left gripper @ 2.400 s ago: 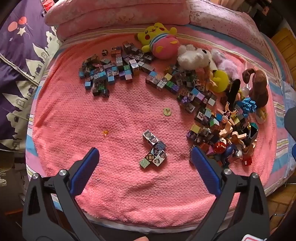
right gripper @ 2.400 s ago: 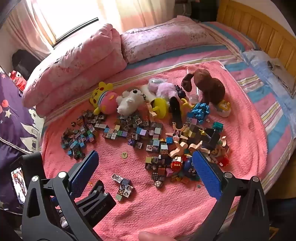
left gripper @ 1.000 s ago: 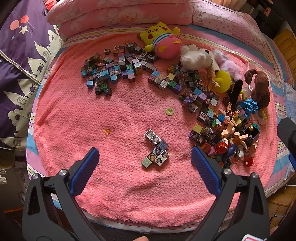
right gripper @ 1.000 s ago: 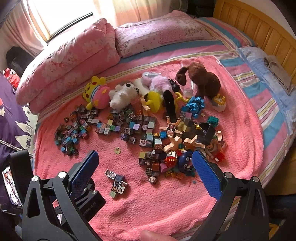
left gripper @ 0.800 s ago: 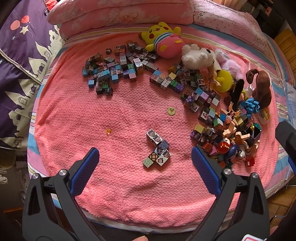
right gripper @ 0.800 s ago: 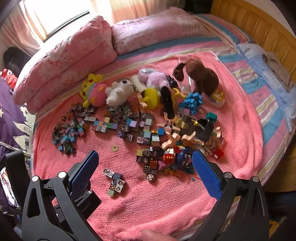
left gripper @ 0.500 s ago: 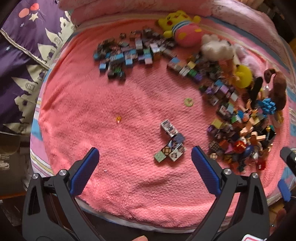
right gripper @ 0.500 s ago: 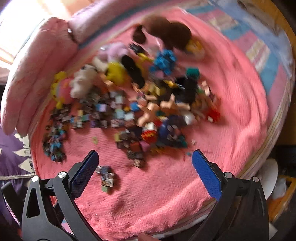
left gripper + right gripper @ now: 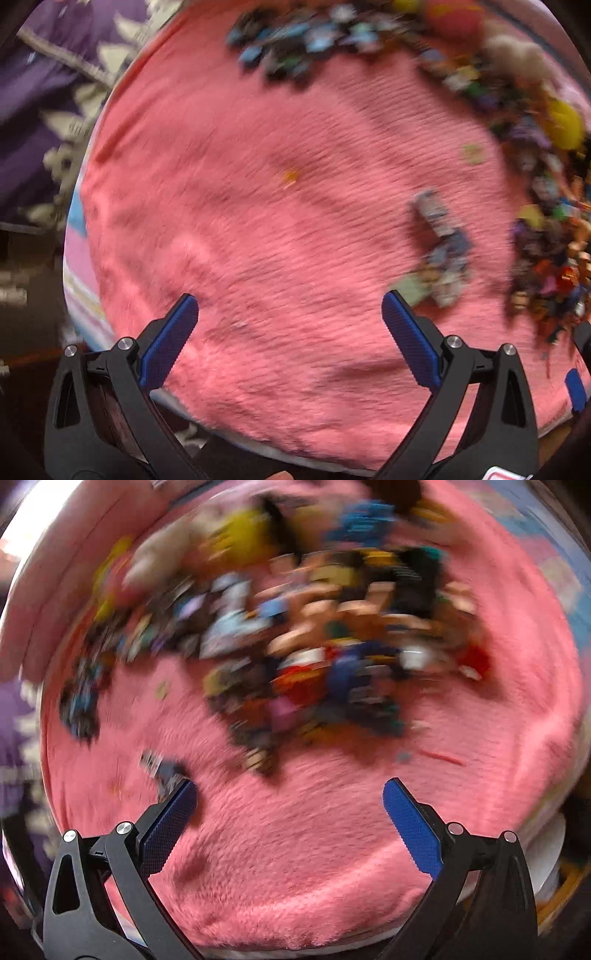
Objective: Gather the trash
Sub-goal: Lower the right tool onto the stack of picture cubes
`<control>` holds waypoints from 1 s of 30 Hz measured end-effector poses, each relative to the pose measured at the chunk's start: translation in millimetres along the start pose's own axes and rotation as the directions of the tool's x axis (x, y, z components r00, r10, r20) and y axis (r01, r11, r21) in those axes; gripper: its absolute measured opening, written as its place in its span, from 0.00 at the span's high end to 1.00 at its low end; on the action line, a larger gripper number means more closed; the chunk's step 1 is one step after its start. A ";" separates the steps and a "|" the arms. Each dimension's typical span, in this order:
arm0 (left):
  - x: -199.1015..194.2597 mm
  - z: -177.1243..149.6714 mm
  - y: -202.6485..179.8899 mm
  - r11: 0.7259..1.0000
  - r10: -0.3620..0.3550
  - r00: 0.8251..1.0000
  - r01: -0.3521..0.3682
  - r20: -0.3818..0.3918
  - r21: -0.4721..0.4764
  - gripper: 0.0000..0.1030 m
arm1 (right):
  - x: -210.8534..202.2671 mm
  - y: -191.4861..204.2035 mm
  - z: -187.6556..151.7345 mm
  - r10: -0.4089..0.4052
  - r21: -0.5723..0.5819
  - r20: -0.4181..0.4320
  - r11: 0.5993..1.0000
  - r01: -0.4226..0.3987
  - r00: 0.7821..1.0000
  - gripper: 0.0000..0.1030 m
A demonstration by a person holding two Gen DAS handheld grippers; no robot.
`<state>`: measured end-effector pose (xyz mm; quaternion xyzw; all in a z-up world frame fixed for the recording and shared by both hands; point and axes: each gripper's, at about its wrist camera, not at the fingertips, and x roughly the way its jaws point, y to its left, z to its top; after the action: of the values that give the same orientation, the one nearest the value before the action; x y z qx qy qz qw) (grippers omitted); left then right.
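Note:
Both views are motion-blurred. My left gripper (image 9: 290,297) is open and holds nothing, low over the near edge of the pink blanket (image 9: 258,240). A small orange scrap (image 9: 290,176) lies ahead of it, and a tiny white speck (image 9: 242,324) lies between its fingers. A round green disc (image 9: 473,153) sits further right. My right gripper (image 9: 289,785) is open and holds nothing above the pink blanket (image 9: 295,830). A thin red strip (image 9: 441,756) and a small teal bit (image 9: 404,756) lie just beyond its right finger.
A small cluster of picture cubes (image 9: 441,254) lies right of centre. A dense heap of toys and blocks (image 9: 332,646) and plush toys (image 9: 236,535) fill the far side. A purple patterned cloth (image 9: 44,92) hangs left of the bed. A white object (image 9: 550,853) sits beyond the bed's right edge.
Both grippers have dropped fast toward the blanket and tilted down. The bed now fills each view, with the pillows and headboard gone. Both stay open.

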<state>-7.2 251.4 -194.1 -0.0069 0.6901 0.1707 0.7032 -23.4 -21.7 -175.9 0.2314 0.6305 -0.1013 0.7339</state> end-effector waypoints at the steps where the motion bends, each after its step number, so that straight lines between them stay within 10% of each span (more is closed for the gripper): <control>1: 4.1 -0.8 7.0 1.000 0.018 1.000 -0.018 0.005 -0.007 0.07 | 4.6 19.5 -4.0 0.004 -0.079 -0.004 0.997 -0.005 1.000 0.04; 13: 2.9 -5.1 33.2 0.999 0.018 0.988 -0.022 0.153 0.025 0.07 | 38.2 103.9 -23.7 -0.013 -0.356 -0.045 0.935 -0.004 0.999 0.04; 30: 25.0 -16.8 60.8 0.999 0.029 0.988 -0.031 0.150 0.012 0.07 | 81.5 119.4 -37.2 -0.071 -0.278 -0.148 0.960 0.027 0.986 0.20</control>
<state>-38.9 310.2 -205.6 0.0216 0.6368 0.1763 0.7503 11.5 111.6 -233.4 0.1187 0.6997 -0.0124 0.7044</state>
